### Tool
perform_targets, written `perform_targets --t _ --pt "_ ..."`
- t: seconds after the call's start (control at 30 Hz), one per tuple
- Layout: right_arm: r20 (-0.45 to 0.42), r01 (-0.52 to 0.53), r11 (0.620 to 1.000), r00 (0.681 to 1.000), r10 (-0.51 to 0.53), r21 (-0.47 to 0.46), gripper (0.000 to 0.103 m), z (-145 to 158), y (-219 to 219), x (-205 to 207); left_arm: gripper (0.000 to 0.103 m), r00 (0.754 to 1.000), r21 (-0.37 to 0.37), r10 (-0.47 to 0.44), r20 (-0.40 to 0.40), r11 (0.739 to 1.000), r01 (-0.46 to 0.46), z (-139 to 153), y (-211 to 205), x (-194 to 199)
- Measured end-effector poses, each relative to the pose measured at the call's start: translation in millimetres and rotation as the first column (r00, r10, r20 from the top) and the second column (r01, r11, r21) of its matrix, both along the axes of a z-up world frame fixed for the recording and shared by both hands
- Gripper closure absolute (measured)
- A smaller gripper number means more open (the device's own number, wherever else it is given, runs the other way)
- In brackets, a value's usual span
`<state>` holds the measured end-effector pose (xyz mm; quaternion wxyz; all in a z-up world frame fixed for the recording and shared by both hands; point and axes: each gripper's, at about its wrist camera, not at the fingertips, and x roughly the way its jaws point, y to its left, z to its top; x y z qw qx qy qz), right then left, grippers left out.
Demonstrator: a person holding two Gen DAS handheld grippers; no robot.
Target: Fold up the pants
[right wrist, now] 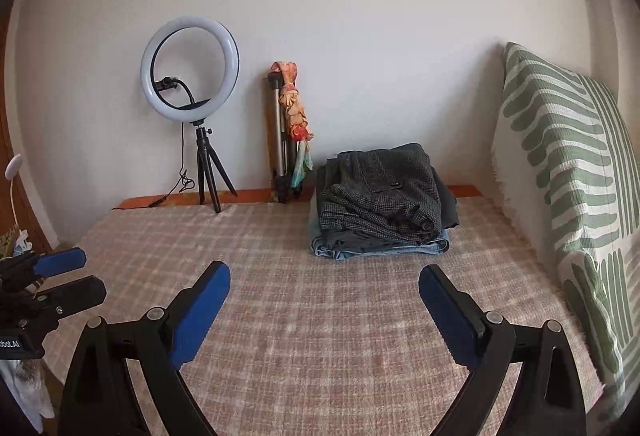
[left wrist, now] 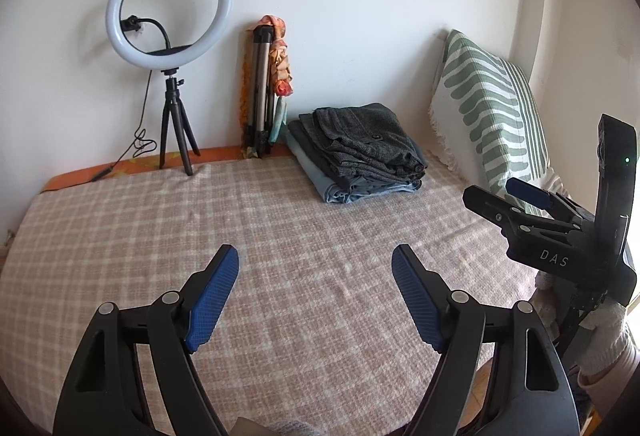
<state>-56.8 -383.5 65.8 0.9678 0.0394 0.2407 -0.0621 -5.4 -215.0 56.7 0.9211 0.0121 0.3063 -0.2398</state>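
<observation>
A stack of folded pants [left wrist: 360, 150] lies at the far side of the checked bed cover [left wrist: 200, 220], a dark grey checked pair on top and light blue jeans at the bottom; it also shows in the right wrist view [right wrist: 380, 200]. My left gripper [left wrist: 316, 264] is open and empty above the near part of the bed. My right gripper [right wrist: 324, 280] is open and empty too, well short of the stack. The right gripper shows at the right of the left wrist view [left wrist: 504, 196], and the left gripper at the left of the right wrist view [right wrist: 84, 274].
A ring light on a small tripod [left wrist: 170, 36] stands at the back left by the wall. A folded tripod with a scarf [left wrist: 266, 92] leans on the wall. A green-striped pillow [left wrist: 492, 112] stands along the right side.
</observation>
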Motion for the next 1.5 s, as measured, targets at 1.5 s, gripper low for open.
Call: perform_targets --t 1.5 --pt "-0.063 -0.026 0.998 0.998 0.022 -0.058 0.0 -58 26 19 0.015 0.989 0.089 0.142 0.035 0.985 -0.144 -52 24 1"
